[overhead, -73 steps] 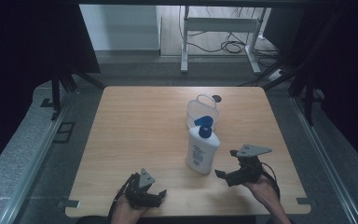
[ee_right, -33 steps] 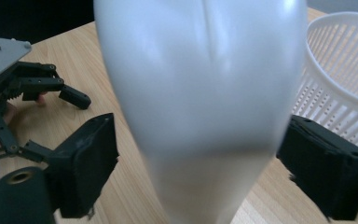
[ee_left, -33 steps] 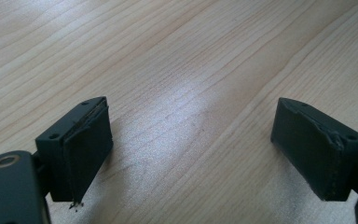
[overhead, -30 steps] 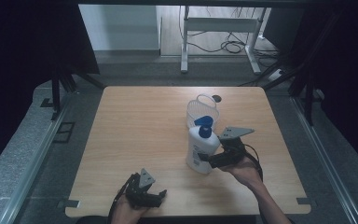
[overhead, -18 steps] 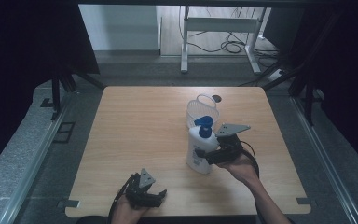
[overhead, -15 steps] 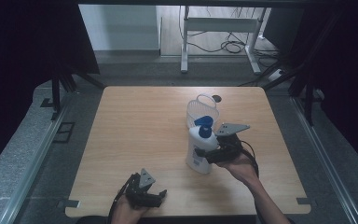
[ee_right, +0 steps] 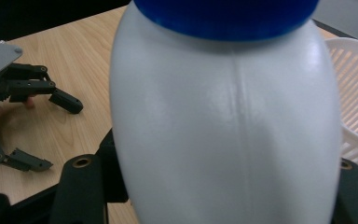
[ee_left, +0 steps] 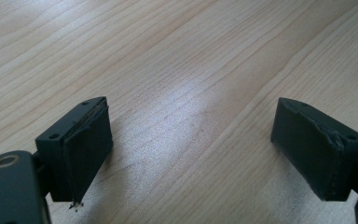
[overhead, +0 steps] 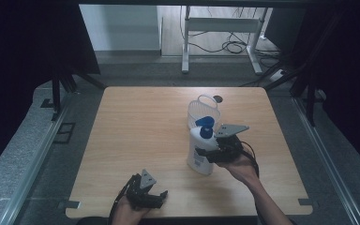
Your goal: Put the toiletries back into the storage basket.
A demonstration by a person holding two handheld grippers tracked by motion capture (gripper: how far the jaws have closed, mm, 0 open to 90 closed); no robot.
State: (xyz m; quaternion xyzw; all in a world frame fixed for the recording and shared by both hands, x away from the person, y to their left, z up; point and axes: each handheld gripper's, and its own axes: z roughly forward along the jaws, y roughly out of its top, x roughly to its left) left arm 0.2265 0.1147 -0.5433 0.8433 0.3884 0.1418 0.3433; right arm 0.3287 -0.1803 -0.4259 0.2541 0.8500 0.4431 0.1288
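- Right of the table's (overhead: 136,122) middle, the white bottle (overhead: 200,152) with its blue cap stands upright, well in from every edge.
- The right gripper (overhead: 212,153) comes at it from the right edge's side; its jaws have just been closing and now pinch the bottle's belly.
- In the right gripper view the bottle (ee_right: 228,121) sits squarely between the black jaws, pressed on both flanks.
- Just behind the bottle, towards the far edge, stands a white slatted basket (overhead: 201,107), apart from the grip.
- Down at the near edge, left of centre, the left gripper (overhead: 151,194) rests in its hand.
- The left gripper view shows its jaws spread wide over bare wood.
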